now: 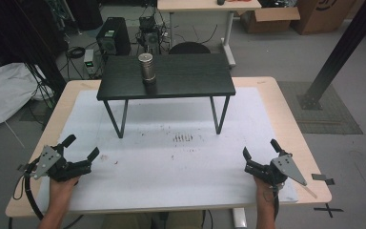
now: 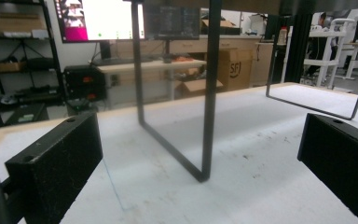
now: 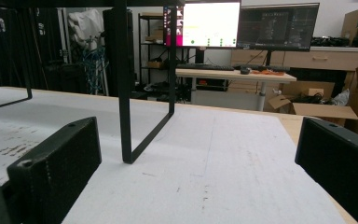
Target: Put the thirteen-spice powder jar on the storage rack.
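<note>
A metal cylindrical can [image 1: 147, 67] stands upright on top of a small black raised shelf [image 1: 190, 78] at the back middle of the table. My left gripper [image 1: 81, 148] rests near the front left of the white mat, open, nothing between its jaws. My right gripper [image 1: 260, 153] sits near the front right, also open and empty. In the left gripper view my left gripper [image 2: 200, 158] faces the shelf's black leg frame [image 2: 208, 116]. In the right gripper view my right gripper [image 3: 198, 163] faces another leg frame [image 3: 125, 116].
A white mat [image 1: 171, 157] covers the wooden table [image 1: 310, 157], with dark scuff marks [image 1: 183, 138] near its middle. The shelf's thin legs [image 1: 119, 119] stand on the mat. Behind the table are a desk, monitors [image 3: 209, 23], cardboard boxes and a black post [image 1: 338, 52].
</note>
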Demonstrator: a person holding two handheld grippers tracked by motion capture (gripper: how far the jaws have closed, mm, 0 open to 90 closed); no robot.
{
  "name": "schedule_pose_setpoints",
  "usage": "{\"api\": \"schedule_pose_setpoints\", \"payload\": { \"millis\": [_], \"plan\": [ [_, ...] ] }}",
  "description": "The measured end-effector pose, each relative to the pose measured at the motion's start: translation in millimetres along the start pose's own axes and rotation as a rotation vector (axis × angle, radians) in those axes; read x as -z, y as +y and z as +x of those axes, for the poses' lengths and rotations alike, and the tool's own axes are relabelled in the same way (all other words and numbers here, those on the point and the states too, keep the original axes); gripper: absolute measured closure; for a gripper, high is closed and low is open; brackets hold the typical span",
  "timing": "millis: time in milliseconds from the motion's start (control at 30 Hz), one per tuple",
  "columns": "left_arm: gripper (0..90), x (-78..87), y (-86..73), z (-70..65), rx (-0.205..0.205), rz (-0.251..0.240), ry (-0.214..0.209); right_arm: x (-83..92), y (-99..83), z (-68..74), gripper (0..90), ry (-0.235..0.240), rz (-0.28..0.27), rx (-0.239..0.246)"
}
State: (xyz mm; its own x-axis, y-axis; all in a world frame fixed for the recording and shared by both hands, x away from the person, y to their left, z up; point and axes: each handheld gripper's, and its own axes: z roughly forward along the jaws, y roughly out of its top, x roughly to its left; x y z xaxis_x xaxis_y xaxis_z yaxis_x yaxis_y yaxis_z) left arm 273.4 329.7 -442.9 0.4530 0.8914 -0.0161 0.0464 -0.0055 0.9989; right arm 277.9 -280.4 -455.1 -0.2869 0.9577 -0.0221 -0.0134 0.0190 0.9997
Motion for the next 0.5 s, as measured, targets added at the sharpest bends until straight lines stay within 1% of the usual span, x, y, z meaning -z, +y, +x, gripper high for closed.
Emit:
{"api": "schedule_pose_setpoints", "payload": {
  "millis": [33,100,233,300,367,400,467,500],
  "plan": [
    [0.3,-0.4,-3.1,-0.5,0.006,0.002,0.000,-0.1,0.0,0.0,0.0,0.000,0.001,-0.001],
    [0.2,-1.1,-6.9,-1.1,0.007,0.008,-0.001,-0.3,0.1,0.0,0.0,0.000,0.002,0.000],
    [0.3,-1.1,-9.3,-3.9,-0.024,0.011,0.007,-0.4,0.1,0.1,0.0,-0.001,0.003,0.001],
    [0.3,-0.9,-9.5,-3.4,-0.018,0.008,0.007,-0.4,0.1,0.1,0.1,-0.001,0.004,0.002],
    [0.3,0.3,-10.1,-1.9,0.000,-0.005,0.010,-0.4,0.1,0.2,0.1,-0.001,0.004,0.002],
    [0.2,0.9,-10.4,-1.8,0.002,-0.012,0.012,-0.4,0.1,0.2,0.1,-0.001,0.004,0.003],
    [0.2,2.5,-11.2,-3.0,-0.006,-0.030,0.015,-0.4,0.1,0.3,0.1,-0.001,0.004,0.003],
    [0.3,3.0,-11.3,-3.9,-0.018,-0.033,0.018,-0.5,0.1,0.2,0.1,-0.001,0.005,0.002]
  ]
}}
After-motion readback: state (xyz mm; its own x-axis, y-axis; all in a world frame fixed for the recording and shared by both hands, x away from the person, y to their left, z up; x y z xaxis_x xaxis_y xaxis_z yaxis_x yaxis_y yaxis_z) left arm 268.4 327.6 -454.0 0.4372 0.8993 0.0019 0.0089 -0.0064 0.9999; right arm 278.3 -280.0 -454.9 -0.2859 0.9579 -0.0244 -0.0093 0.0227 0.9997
